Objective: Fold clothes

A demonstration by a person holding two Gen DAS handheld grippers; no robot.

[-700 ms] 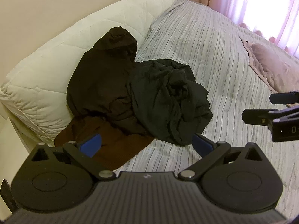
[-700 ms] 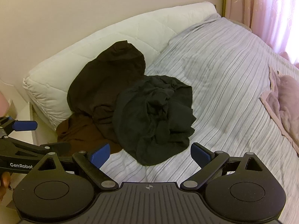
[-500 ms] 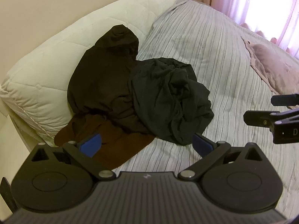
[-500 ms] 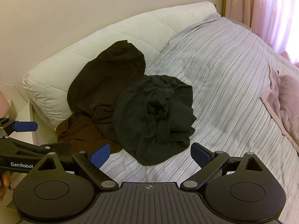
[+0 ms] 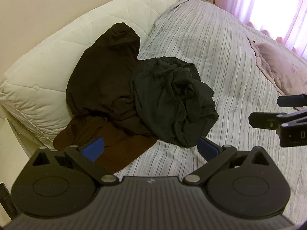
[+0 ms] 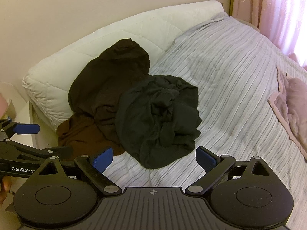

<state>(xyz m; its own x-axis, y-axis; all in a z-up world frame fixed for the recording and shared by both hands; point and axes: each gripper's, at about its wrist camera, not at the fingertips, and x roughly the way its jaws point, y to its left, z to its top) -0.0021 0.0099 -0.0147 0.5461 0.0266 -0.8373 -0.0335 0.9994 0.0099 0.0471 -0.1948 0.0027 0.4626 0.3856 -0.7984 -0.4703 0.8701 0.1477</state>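
Note:
A crumpled black garment [image 5: 172, 101] [image 6: 159, 118] lies heaped on the striped bedspread [image 5: 220, 53] [image 6: 230, 76]. Behind it, a dark brown garment [image 5: 103, 76] [image 6: 107, 84] leans onto the white pillow, and a lighter brown cloth [image 5: 119, 149] [image 6: 80, 134] spreads beneath both. My left gripper [image 5: 150, 149] hovers open above the near edge of the pile, nothing between its blue pads. My right gripper [image 6: 154, 158] hovers open just short of the black heap, also empty. Each gripper shows at the other view's edge.
A white quilted pillow [image 5: 38, 76] [image 6: 63, 72] runs along the wall behind the clothes. A pinkish cloth [image 5: 278, 71] [image 6: 293, 115] lies on the bed's right side. Pink curtains [image 6: 272, 9] hang at the far right. A white bedside surface [image 6: 17, 103] sits left of the bed.
Both grippers have edged slightly toward the clothes pile; the view has barely shifted. The garments have not moved and both grippers stay open.

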